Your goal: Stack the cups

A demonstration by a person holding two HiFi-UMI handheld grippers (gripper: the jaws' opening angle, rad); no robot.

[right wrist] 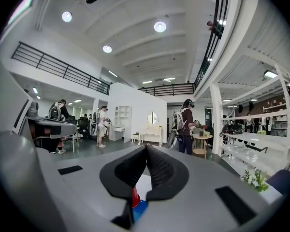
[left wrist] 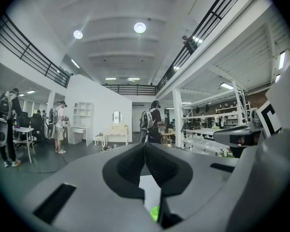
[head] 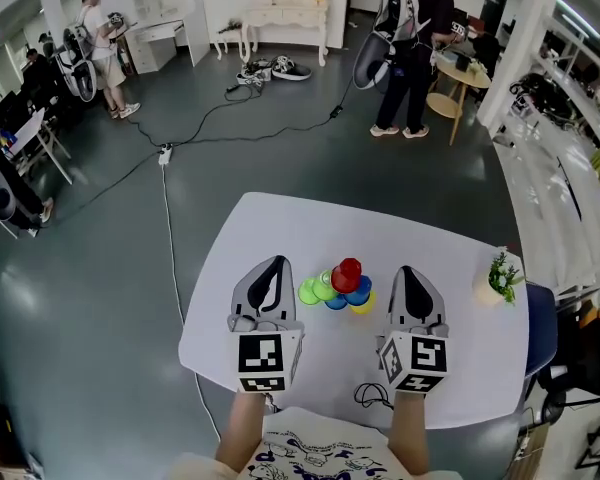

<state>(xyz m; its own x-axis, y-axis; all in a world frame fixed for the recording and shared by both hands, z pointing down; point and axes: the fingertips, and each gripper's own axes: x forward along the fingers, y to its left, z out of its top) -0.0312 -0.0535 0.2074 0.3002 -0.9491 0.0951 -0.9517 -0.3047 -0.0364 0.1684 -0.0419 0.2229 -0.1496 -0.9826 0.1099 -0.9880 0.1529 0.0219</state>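
your left gripper [head: 273, 264] and right gripper [head: 408, 272] are both clenched on nothing, pads pressed together, with only a sliver of table and cup colour showing beneath them in each gripper view. take the cups [head: 338, 290] as your landmark: they sit bunched and touching on the white table [head: 280, 228], the left gripper just to their left, the right gripper just to their right, both pointing level and away from you. a small plant [head: 500, 276] stands well to the right of the cups, and a dark cable [head: 372, 396] lies on your side of them. within the bunch the green cups [head: 314, 290] are at the left, the red cup [head: 348, 272] stands highest, and the blue cup [head: 359, 292] and yellow cup [head: 364, 307] are at the right. i'd judge the cups are not yet in one column and you're between picks. the next move calls for opening one pair of jaws first, then coming in on an outer cup, likely a green one beside the left gripper, without nudging its neighbours
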